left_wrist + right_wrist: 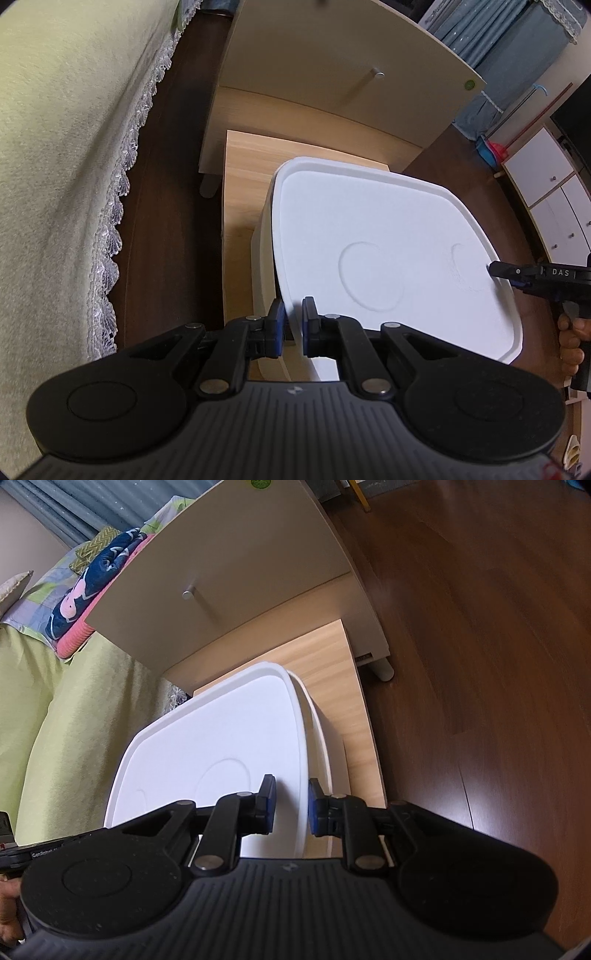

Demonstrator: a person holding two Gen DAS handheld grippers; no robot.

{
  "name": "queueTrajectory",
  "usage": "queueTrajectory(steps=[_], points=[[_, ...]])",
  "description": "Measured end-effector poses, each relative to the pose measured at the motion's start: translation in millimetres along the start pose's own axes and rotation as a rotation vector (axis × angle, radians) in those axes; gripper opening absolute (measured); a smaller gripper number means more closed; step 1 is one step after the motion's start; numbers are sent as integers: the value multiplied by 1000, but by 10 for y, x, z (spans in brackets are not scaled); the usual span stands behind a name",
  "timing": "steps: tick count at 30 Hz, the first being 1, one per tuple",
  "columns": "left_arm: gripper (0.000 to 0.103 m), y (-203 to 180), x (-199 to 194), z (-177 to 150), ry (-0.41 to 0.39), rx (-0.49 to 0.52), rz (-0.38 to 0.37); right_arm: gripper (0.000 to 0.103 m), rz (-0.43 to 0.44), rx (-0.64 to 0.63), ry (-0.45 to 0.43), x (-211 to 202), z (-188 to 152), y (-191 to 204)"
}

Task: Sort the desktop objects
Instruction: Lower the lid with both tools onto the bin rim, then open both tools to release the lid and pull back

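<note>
A white storage box (pixel 263 266) stands on a small light-wood table (pixel 243 184). Its flat white lid (pixel 369 221) sits over it, shifted a little so the box wall shows beside it. My left gripper (pixel 292 319) is shut on the lid's near left edge, one blue pad on each side of the rim. The right gripper (pixel 495 269) holds the opposite edge. In the right wrist view the lid (pixel 229 731) fills the middle. My right gripper (pixel 291 803) has the lid's rim between its pads, and the box rim (pixel 323 731) shows just past it.
A beige cabinet door with a metal knob (pixel 332 74) stands just beyond the table. A lace-edged green bedcover (pixel 55 147) runs along one side, with folded clothes (pixel 96 579) on it. Dark wood floor (pixel 480 627) lies on the other side, with white drawers (pixel 546 184) beyond. A hand (pixel 570 339) holds the right gripper.
</note>
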State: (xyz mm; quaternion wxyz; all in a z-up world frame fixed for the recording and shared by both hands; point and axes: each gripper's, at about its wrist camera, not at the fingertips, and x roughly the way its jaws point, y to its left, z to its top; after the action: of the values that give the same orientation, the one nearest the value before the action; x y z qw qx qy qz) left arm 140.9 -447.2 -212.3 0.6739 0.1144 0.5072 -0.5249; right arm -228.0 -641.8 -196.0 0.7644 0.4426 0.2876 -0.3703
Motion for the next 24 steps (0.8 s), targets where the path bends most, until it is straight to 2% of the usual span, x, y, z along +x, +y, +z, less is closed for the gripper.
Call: queueTrajectory(steps=[9,17,22,24], points=[[7,31,142,63,-7,15,14,17,-26,-10,-3,100,43,10],[8,68,193,42,-17,22,48,18,-39,-31,23,168,-88,6],[8,88,196,21,-16,27,44,19,-59,-69,14,165,-113,54],[17,72,191,10,-12,36,35,18,-70,-83,5,146,-129,73]])
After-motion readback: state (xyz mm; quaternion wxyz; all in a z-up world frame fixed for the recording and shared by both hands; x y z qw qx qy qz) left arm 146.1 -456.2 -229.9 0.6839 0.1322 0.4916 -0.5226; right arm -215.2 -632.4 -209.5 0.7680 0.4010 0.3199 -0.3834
